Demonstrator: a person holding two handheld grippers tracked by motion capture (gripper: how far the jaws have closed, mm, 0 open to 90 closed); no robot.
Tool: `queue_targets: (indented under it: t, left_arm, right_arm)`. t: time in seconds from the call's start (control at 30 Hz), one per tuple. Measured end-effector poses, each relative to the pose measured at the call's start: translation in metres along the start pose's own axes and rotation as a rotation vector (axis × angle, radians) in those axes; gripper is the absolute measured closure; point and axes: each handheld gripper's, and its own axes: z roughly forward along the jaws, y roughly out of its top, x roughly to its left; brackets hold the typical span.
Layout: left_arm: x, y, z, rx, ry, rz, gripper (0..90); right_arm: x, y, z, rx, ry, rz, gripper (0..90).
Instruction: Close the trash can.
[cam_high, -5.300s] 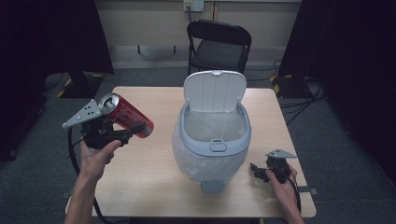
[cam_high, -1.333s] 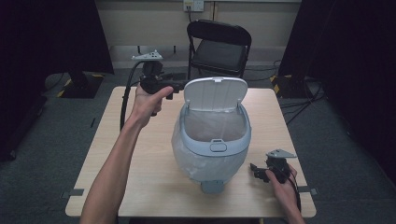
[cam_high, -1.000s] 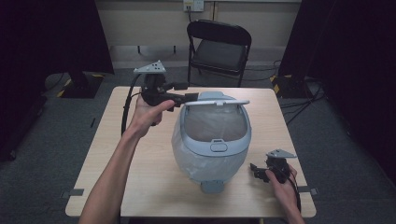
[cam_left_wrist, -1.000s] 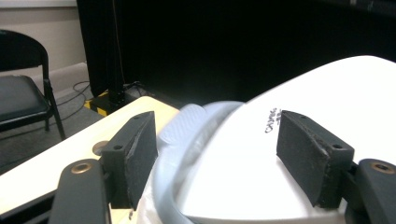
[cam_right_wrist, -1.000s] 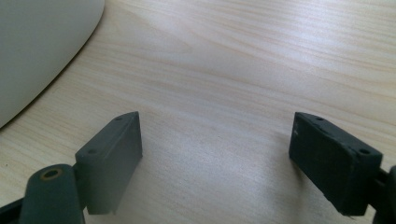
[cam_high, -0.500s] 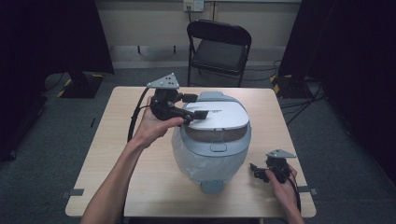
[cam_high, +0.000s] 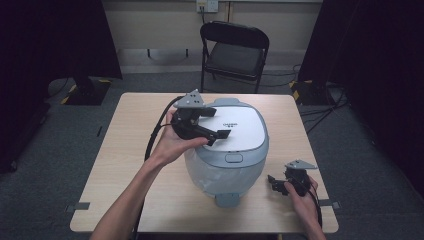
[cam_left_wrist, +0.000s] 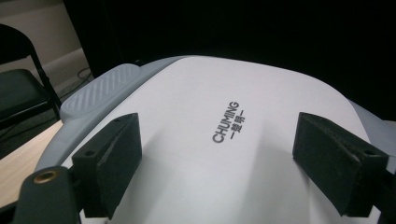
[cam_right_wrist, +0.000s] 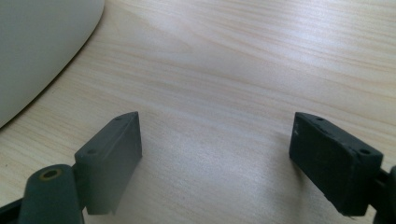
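A pale blue-grey pedal bin (cam_high: 226, 167) with a white liner stands mid-table, its white lid (cam_high: 243, 129) shut flat. My left gripper (cam_high: 219, 135) lies low over the lid's left part, pointing right. In the left gripper view the lid (cam_left_wrist: 196, 112) with its printed brand name spreads under the left gripper (cam_left_wrist: 219, 158), whose jaws have just been opening and stand wide with nothing between them. My right gripper (cam_high: 273, 183) rests on the table by the bin's front right, open. In the right gripper view the right gripper (cam_right_wrist: 217, 154) holds nothing, with bare wood beneath.
The wooden table (cam_high: 125, 145) has free room left of the bin. The bin's foot pedal (cam_high: 228, 199) juts toward the front edge. A black folding chair (cam_high: 234, 47) stands behind the table. The bin's wall (cam_right_wrist: 37, 42) curves at the upper left of the right gripper view.
The lid has swung down from upright to shut, with my left gripper following it forward and down. The red can held earlier is gone from that gripper. The right gripper has not moved.
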Motion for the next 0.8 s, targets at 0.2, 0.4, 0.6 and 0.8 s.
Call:
queue_targets:
  t: [0.2,0.4,0.6,0.8]
  left_arm:
    - [-0.009,0.004,0.003,0.032,-0.029,0.037,15.2]
    - [-0.01,-0.001,0.003,-0.007,-0.024,0.034,15.3]
    - [-0.016,0.002,0.002,0.034,-0.032,0.087,17.5]
    - [-0.019,0.003,0.004,0.033,-0.022,0.084,17.4]
  right_arm:
    - [0.0,0.0,0.0,-0.001,-0.005,0.0,15.8]
    - [0.001,0.0,0.0,-0.001,-0.004,0.002,15.7]
    - [0.001,0.0,0.0,0.0,-0.005,0.003,15.4]
    - [0.001,0.0,0.0,0.0,-0.005,0.003,15.4]
